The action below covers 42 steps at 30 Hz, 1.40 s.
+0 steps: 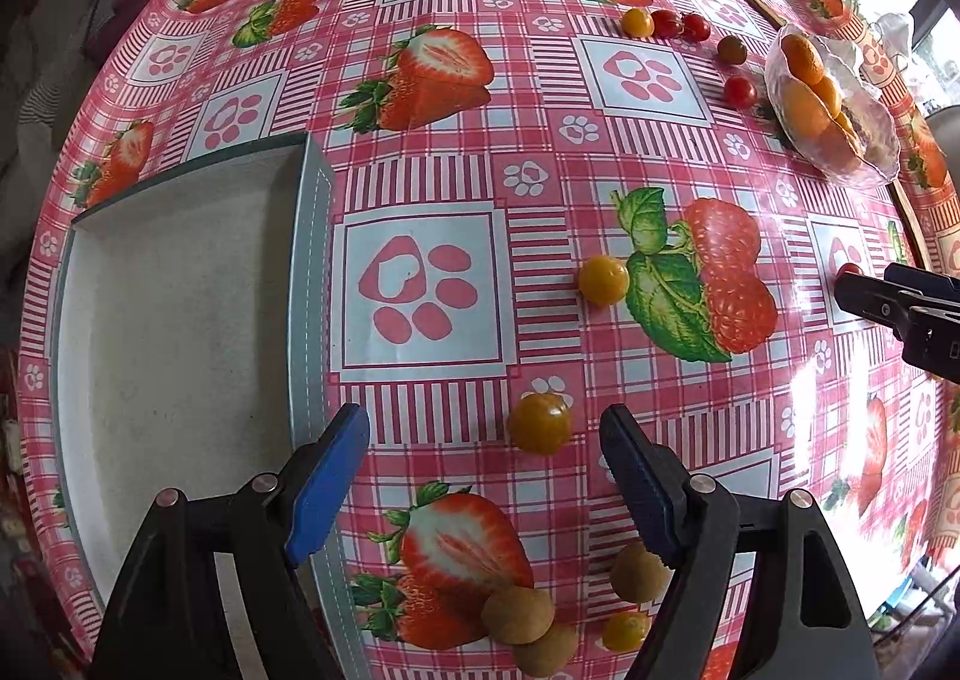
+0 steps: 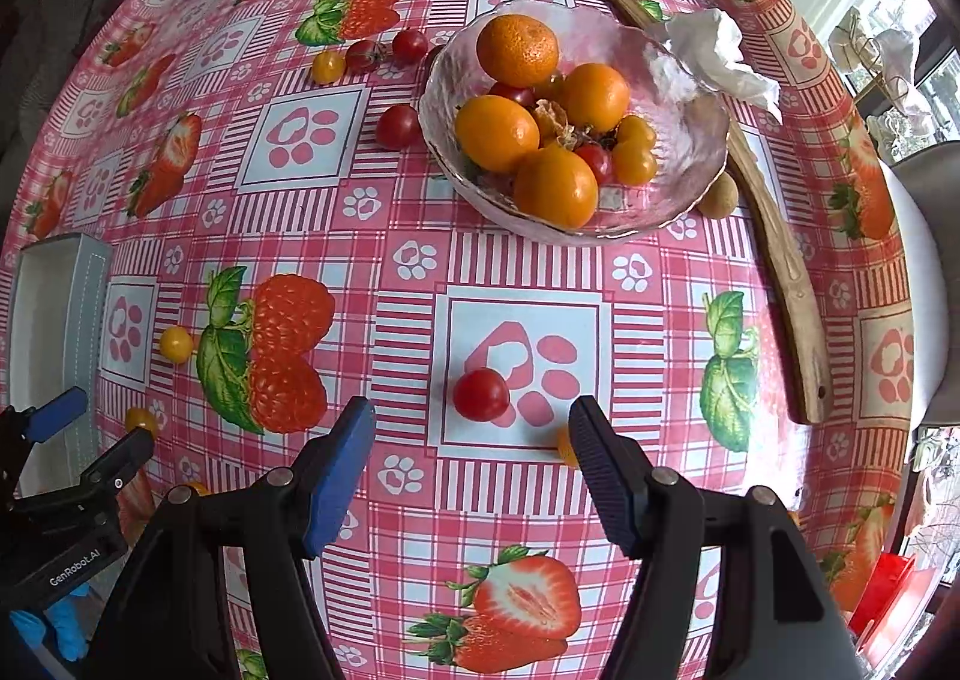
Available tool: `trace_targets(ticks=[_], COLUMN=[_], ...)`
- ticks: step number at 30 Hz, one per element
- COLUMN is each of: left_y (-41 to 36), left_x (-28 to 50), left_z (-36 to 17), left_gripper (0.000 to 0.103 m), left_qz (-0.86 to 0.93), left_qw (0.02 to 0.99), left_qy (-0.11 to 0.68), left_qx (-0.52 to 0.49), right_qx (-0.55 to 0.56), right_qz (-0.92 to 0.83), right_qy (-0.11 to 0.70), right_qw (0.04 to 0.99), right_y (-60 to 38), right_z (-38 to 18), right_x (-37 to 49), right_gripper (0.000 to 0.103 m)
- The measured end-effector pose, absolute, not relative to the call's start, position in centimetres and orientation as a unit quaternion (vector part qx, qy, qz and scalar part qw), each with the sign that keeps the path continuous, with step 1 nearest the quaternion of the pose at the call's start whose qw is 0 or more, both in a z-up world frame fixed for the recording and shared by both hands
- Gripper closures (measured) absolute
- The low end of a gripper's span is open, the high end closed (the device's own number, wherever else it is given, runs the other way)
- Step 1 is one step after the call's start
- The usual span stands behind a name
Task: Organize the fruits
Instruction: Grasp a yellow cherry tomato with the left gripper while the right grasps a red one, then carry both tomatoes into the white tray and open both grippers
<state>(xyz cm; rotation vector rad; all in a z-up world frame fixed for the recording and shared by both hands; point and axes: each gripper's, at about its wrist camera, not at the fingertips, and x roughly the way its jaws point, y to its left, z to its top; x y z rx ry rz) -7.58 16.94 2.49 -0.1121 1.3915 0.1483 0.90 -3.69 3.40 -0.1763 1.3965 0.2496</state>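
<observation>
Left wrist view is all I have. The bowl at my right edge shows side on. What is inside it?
Observer: Four oranges in the glass bowl, with small red and yellow tomatoes among them.
Operator: Anything hidden behind the bowl?
Observer: A brown longan by its rim, beside the wooden stick.
Operator: Is the right tool holding something?
Observer: No. It is open, above a red tomato on the tablecloth.

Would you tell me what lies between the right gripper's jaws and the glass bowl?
A single red cherry tomato on the tablecloth; the right wrist view shows it.
</observation>
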Motion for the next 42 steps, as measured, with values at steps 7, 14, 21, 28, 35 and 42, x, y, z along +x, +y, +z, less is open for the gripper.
trace_targets(ticks=[7,14,21,28,35,42], left_y=[17.2,17.0,16.7,17.4,18.9,20.1], left_x=[-7.8,-7.8,-7.7,-9.9,-12.2,-13.4], left_z=[1.4,1.6,2.3,4.7,6.5,6.6], left_gripper=[0.023,0.064,0.079,0.079,0.079,0.079], left_qz=[0.073,0.066,0.047,0.04,0.038,0.042], left_qw=[0.756,0.764,0.766,0.777,0.782,0.784], left_qy=[0.647,0.638,0.636,0.622,0.615,0.61], left_qx=[-0.061,-0.063,-0.079,-0.092,-0.096,-0.106], right_qx=[-0.101,-0.093,-0.055,-0.02,-0.013,-0.018], right_qz=[0.126,0.124,0.12,0.123,0.133,0.141], right_qy=[0.648,0.647,0.657,0.663,0.666,0.667], right_qw=[0.744,0.747,0.743,0.738,0.734,0.732], right_y=[-3.2,-3.4,-4.7,-5.4,-4.6,-3.0], right_z=[1.3,1.5,2.2,3.9,4.9,5.7], right_x=[1.3,1.9,0.9,-1.5,-3.9,-4.9], right_gripper=[0.045,0.08,0.08,0.08,0.08,0.08])
